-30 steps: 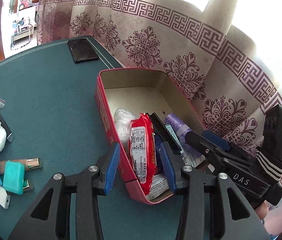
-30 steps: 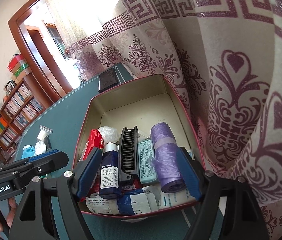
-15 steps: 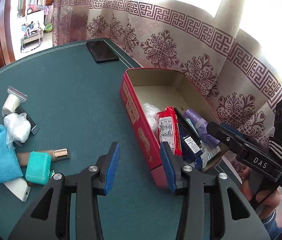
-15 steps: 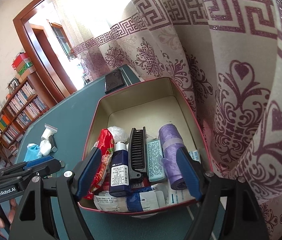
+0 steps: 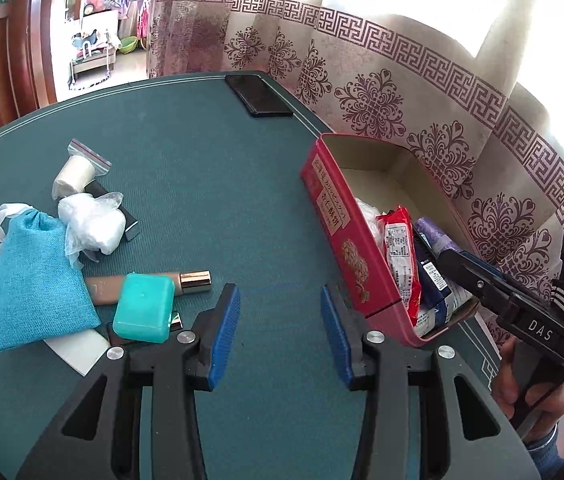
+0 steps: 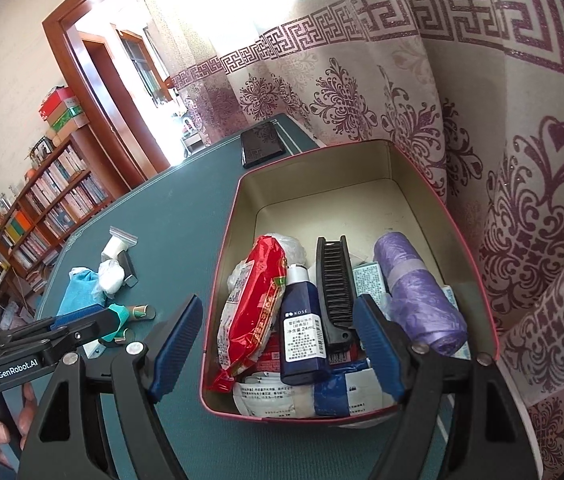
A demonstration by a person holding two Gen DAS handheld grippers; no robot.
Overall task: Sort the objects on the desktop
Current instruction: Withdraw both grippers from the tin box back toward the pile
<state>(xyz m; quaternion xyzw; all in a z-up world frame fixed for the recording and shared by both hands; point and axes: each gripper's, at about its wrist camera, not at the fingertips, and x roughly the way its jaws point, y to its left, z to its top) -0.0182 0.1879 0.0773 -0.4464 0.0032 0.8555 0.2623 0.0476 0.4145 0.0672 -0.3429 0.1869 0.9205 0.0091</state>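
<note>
Two handheld grippers hover over a dark green felt tabletop (image 5: 210, 184) beside a patterned cream-and-purple curtain (image 5: 382, 96). The left gripper (image 5: 280, 312) has its blue-padded fingers spread apart with only bare tabletop between them; the open red rectangular tin box (image 5: 346, 248) stands just to the right of its right finger, and the loose pile lies to the left of its left finger: a small teal plastic case (image 5: 144, 308) resting on a beige cosmetic tube with a gold cap (image 5: 186, 282), a turquoise woven fabric pouch (image 5: 36, 276), a crumpled clear plastic bag (image 5: 90, 226) and a white roll in a zip bag (image 5: 76, 170). A flat black phone (image 5: 260, 96) lies far ahead near the tabletop's edge. The right gripper (image 6: 278, 320) holds its fingers wide and empty above the near end of the box, whose contents sit between and just beyond the fingertips: a red snack packet (image 6: 254, 304), a dark blue bottle with a white cap (image 6: 302, 324), a black folding comb (image 6: 334, 284) and a roll of purple plastic bags (image 6: 418, 292). The far half of the box shows its bare cream floor.
</note>
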